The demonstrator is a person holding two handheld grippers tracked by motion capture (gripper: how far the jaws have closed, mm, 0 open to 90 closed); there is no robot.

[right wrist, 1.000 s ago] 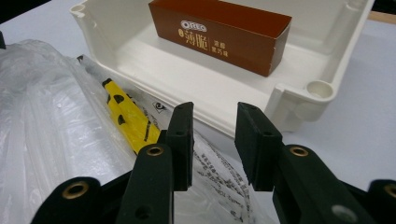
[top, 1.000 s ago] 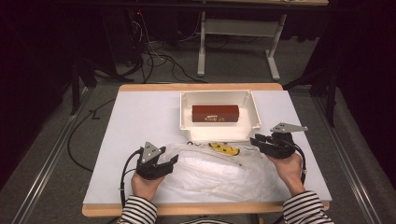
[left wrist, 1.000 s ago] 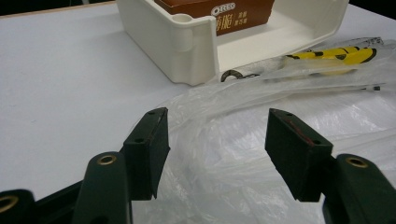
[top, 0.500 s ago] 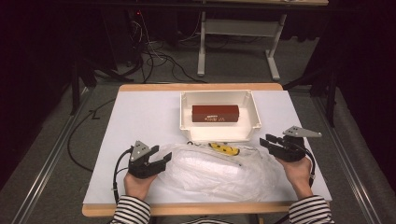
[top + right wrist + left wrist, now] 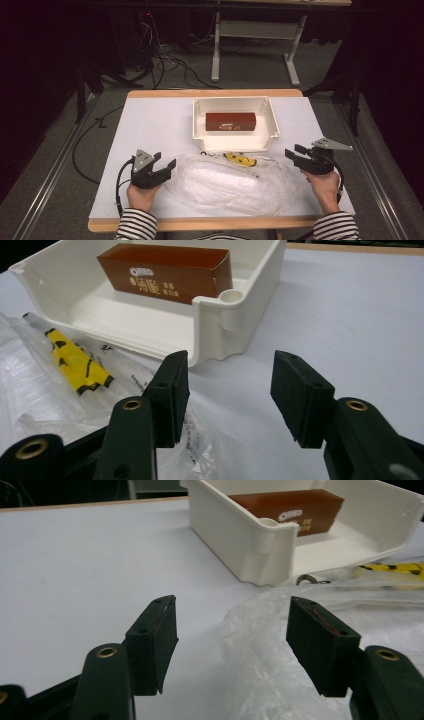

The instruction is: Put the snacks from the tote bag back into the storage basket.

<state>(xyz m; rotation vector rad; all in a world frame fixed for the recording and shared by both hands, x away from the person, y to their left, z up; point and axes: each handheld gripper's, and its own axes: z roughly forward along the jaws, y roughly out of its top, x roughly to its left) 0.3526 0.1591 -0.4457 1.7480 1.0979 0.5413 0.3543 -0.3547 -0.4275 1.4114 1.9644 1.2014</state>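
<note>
A crumpled clear plastic bag (image 5: pixel 225 182) lies at the front of the table, with a yellow-and-black label (image 5: pixel 239 159) at its far edge. My left gripper (image 5: pixel 169 169) stands open at the bag's left end. In the left gripper view (image 5: pixel 232 605) the bag's edge (image 5: pixel 260 645) lies low between the jaws and no pad presses on it. My right gripper (image 5: pixel 292 152) is open at the bag's right end. Its jaws have just been opening, and the right gripper view (image 5: pixel 230 357) has bare table between them, with the bag (image 5: pixel 30 390) to the left.
A white tray (image 5: pixel 272 120) stands behind the bag with its open side facing the bag. A brown box (image 5: pixel 230 121) lies inside it. The white table top ends at a wooden edge, and beyond it are dark floor, cables and table legs.
Both hands have drawn apart: the left gripper moved left, the right gripper moved right off the bag's end. The right jaws stand wider than before.
</note>
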